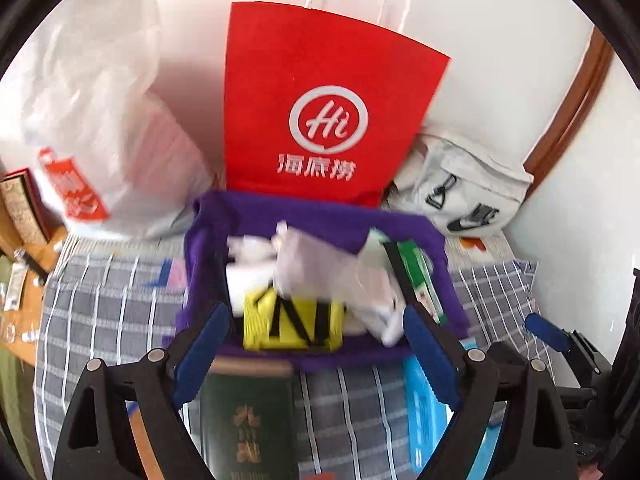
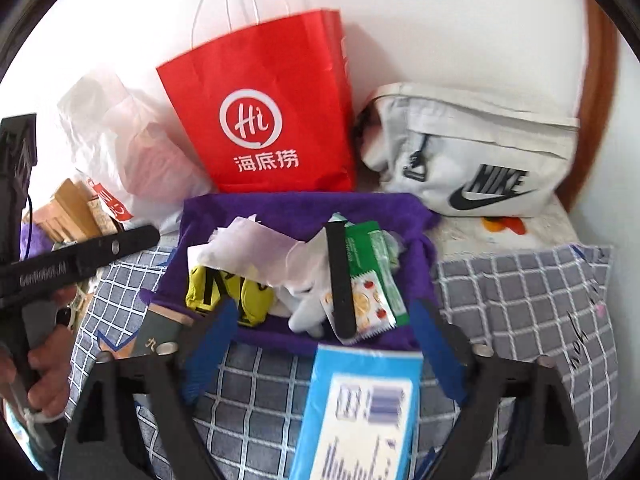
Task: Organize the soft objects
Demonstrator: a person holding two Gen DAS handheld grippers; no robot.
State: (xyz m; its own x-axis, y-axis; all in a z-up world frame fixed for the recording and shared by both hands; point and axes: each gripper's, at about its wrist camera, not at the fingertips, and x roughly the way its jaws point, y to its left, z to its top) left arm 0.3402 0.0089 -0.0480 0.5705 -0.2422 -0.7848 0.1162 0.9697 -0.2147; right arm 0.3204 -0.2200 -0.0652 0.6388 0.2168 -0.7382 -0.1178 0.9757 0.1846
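Lying on the checked bed (image 2: 520,304), purple cloth (image 2: 304,208) spread flat, long axis left to right, far edge against the red bag (image 2: 272,112). Heaped on it: yellow strap (image 2: 224,292), white tissue (image 2: 256,248), black band (image 2: 340,280) pointing near to far, green packet (image 2: 376,264). Just beyond both tools. Left tool (image 1: 316,344) wide open, gripping nothing. Right tool (image 2: 328,340) likewise open and empty, blue box (image 2: 360,412) beneath it.

My two grippers share one build: black triangular-cutout arms, silver pivot screws, blue pads on the left gripper (image 1: 316,332) and right gripper (image 2: 324,328); beside the red bag (image 2: 264,112), white lettering marks a black bar.
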